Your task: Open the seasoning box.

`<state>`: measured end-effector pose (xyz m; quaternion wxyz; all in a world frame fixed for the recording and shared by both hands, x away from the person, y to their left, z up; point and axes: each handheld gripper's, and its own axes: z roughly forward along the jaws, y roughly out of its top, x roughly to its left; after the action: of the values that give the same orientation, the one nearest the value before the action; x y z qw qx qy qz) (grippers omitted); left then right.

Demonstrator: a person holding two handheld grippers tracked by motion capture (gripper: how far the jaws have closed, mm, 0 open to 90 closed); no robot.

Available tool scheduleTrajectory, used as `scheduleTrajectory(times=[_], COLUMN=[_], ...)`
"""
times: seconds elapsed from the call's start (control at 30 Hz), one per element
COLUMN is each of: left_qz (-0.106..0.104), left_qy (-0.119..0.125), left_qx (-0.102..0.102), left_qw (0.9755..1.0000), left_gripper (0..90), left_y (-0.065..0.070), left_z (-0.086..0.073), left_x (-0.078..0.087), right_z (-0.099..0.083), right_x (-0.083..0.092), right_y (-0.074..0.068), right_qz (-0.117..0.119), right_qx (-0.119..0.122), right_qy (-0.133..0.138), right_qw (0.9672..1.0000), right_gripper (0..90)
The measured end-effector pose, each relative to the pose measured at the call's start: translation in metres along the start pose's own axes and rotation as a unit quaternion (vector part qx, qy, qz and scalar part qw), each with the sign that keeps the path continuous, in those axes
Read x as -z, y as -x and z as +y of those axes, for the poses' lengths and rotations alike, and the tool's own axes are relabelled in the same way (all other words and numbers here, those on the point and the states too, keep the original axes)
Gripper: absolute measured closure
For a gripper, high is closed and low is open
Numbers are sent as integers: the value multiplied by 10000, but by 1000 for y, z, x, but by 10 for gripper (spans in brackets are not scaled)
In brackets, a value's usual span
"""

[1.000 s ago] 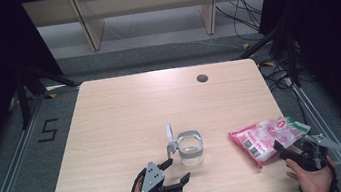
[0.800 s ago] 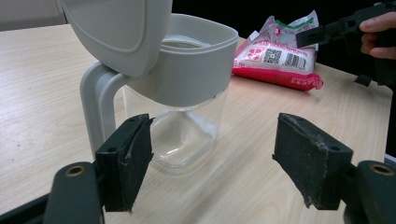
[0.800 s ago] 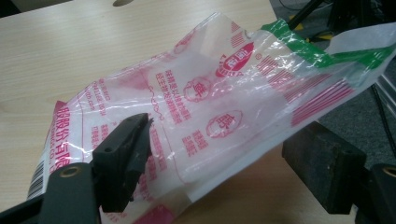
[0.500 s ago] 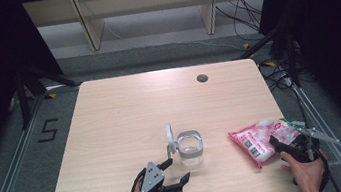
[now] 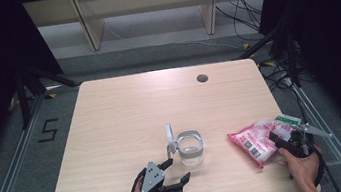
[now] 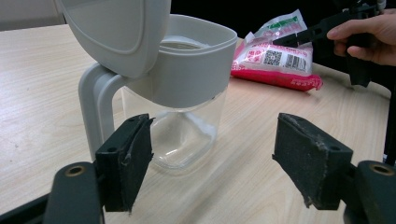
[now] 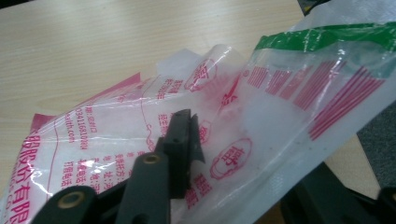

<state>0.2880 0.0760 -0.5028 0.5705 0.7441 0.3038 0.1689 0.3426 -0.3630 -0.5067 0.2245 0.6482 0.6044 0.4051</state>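
Currently: right gripper (image 5: 279, 139) jaws just closing, pinching pink bag (image 5: 255, 140); grip high, lift level. Left gripper (image 5: 173, 172) spread beside open jar (image 5: 189, 149).

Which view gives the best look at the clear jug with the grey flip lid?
The left gripper view: the jug stands close up, with its lid raised, its handle and its clear body plain. The high view shows the jug small, near the middle of the table. The right gripper view looks at the pink bag instead.

Lidded jug (image 5: 189, 147) mid-table (image 5: 125, 112), bag (image 5: 258, 139) to its right near the edge.
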Motion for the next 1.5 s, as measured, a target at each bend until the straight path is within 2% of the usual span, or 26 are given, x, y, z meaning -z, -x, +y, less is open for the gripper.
scheduleTrajectory(times=[0.1, 0.13, 0.23, 0.3, 0.33, 0.37, 0.4, 0.43, 0.57, 0.67, 0.73, 0.77, 0.83, 0.9, 1.0, 1.07, 1.1, 1.13, 1.17, 1.2, 1.3, 1.33, 1.4, 1.43, 1.47, 1.5], left_qz=[-6, -5, -4, -6, -7, -8, -9, -7, -12, -14, 3, -30, -36, 2, 2, -62, -50, -18, -61, -68, -96, -85, -39, -16, -39, -42], left_qy=[3, 0, -6, -4, -3, -5, -7, -4, -14, -26, -13, 37, 11, -39, -29, -10, -23, -60, -64, -63, -20, -14, 3, -40, -35, -35], left_qx=[-2, -4, 4, 4, 7, 10, 10, 13, 72, 83, 142, 171, 10, 64, 155, -16, 145, 137, -30, -1, -6, -28, 192, 130, 16, 16], left_qw=[10000, 10000, 10000, 10000, 10000, 10000, 10000, 10000, 10000, 10000, 9999, 9998, 10000, 10000, 9999, 10000, 9999, 9999, 10000, 10000, 10000, 10000, 9998, 9999, 10000, 10000], left_gripper=[271, 271, 271, 271, 270, 270, 271, 270, 271, 271, 270, 270, 271, 271, 271, 271, 271, 271, 271, 271, 271, 271, 270, 270, 271, 270], left_y=[0, 0, 0, 0, 0, 0, 0, 0, 1, 1, 2, 1, 0, 0, 1, -1, 1, 2, 0, 0, 0, -1, 2, 1, 0, 0], left_z=[0, 0, 0, 0, 0, 0, 0, 0, 0, 0, 0, 0, 1, 1, 1, 1, 0, 1, 1, 1, 1, 2, 1, 1, 2, 2], left_x=[0, 0, 0, 0, 0, 0, 0, 0, -1, -1, -2, -3, -2, -3, -4, -5, -5, -5, -5, -5, -6, -5, -5, -4, -4, -4], right_z=[2, 4, 6, 9, 9, 10, 10, 11, 11, 13, 13, 13, 15, 18, 19, 20, 21, 22, 22, 24, 24, 25, 27, 26, 28, 27], right_x=[-5, -6, -12, -16, -16, -20, -18, -20, -21, -23, -23, -26, -26, -25, -25, -24, -24, -23, -20, -21, -18, -17, -16, -15, -15, -13], right_y=[0, 2, -4, -1, -4, 0, -4, -2, -2, 4, -1, 3, 3, 1, -4, -6, -4, -5, -9, -7, -12, -11, -13, -17, -16, -21], right_qz=[28, 76, 132, 207, 203, 247, 217, 293, 332, 331, 322, 411, 430, 439, 377, 473, 472, 500, 528, 523, 623, 621, 664, 702, 731, 790], right_qx=[187, 407, 207, 448, 233, 530, 268, 359, 170, 488, 237, 485, 626, 781, 727, 739, 946, 915, 771, 1038, 870, 1032, 1124, 1010, 1193, 1024], right_qy=[57, 51, 27, 83, 7, 117, 12, 73, 24, 10, -56, 154, 131, 143, 98, 150, 221, 216, 202, 304, 312, 396, 436, 416, 487, 463], right_qw=[9998, 9991, 9997, 9987, 9995, 9982, 9994, 9989, 9993, 9983, 9992, 9979, 9970, 9959, 9966, 9960, 9941, 9943, 9954, 9928, 9938, 9919, 9905, 9915, 9890, 9905], right_gripper=[734, 746, 789, 810, 821, 829, 833, 833, 831, 840, 857, 867, 890, 894, 897, 898, 899, 900, 900, 900, 900, 900, 900, 900, 900, 900])
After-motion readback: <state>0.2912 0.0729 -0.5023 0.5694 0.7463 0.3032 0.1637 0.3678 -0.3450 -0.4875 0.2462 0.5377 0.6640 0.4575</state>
